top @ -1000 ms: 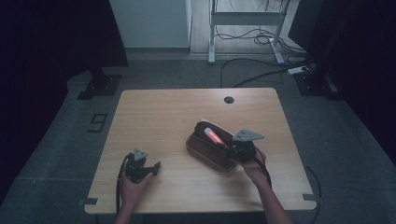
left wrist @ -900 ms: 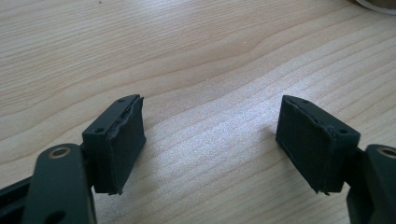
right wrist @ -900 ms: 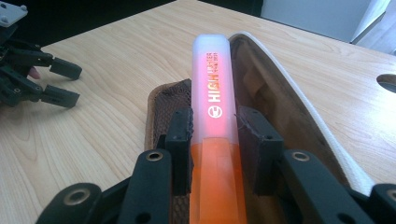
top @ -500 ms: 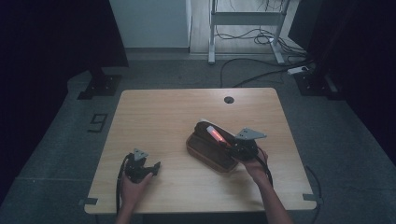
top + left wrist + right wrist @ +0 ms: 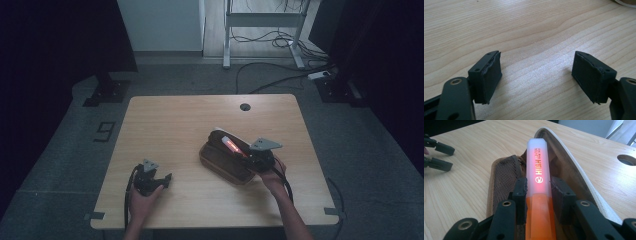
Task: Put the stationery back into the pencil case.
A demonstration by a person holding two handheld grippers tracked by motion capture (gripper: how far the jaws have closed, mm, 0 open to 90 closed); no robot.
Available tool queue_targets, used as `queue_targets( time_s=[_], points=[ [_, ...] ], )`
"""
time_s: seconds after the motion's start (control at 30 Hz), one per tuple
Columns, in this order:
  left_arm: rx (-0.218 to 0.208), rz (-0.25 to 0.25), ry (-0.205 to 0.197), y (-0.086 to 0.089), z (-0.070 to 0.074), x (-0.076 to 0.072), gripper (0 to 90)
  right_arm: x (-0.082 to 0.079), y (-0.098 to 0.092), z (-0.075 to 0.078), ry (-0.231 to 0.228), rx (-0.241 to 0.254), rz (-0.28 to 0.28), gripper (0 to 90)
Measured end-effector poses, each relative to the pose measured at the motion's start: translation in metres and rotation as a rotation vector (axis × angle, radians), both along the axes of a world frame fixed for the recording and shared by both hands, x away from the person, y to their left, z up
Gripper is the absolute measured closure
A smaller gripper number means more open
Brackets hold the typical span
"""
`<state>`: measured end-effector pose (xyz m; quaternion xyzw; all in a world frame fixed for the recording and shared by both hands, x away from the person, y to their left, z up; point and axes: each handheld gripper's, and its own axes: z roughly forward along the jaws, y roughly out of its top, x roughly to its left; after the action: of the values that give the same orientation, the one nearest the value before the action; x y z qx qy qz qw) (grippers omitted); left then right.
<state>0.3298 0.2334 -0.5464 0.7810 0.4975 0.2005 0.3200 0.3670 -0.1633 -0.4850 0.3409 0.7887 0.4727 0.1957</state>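
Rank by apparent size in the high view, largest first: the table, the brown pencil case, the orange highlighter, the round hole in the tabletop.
1. table
2. brown pencil case
3. orange highlighter
4. round hole, close to the highlighter in apparent size, so these two are unsure.

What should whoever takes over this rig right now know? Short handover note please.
Right gripper: shut on the orange highlighter, fingers clamping its barrel, held over the open brown pencil case.
Left gripper: open, holding nothing, low over bare table, apart from the case.
Done: highlighter gripped.
Left: whether it is going in or coming out can't be told; finish that move, then probably close the case.
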Motion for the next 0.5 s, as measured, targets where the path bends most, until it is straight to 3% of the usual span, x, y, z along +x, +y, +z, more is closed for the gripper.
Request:
queue_targets(
  time_s=[0.1, 0.13, 0.2, 0.5],
  points=[
    [0.000, 0.000, 0.000, 0.0000, 0.0000, 0.0000, 23.4, 0.0003, 0.0006, -0.0008, -0.005, -0.015, -0.001, 65.0],
    [0.000, 0.000, 0.000, 0.0000, 0.0000, 0.0000, 23.4, -0.0010, 0.0027, -0.0011, -0.028, -0.037, -0.008, 62.9],
    [0.000, 0.000, 0.000, 0.0000, 0.0000, 0.0000, 23.4, -0.0025, 0.0040, 0.0000, -0.036, -0.028, 0.004, 58.2],
    [0.000, 0.000, 0.000, 0.0000, 0.0000, 0.0000, 23.4, -0.0070, 0.0034, 0.0045, -0.047, -0.018, 0.001, 54.8]
  ],
)
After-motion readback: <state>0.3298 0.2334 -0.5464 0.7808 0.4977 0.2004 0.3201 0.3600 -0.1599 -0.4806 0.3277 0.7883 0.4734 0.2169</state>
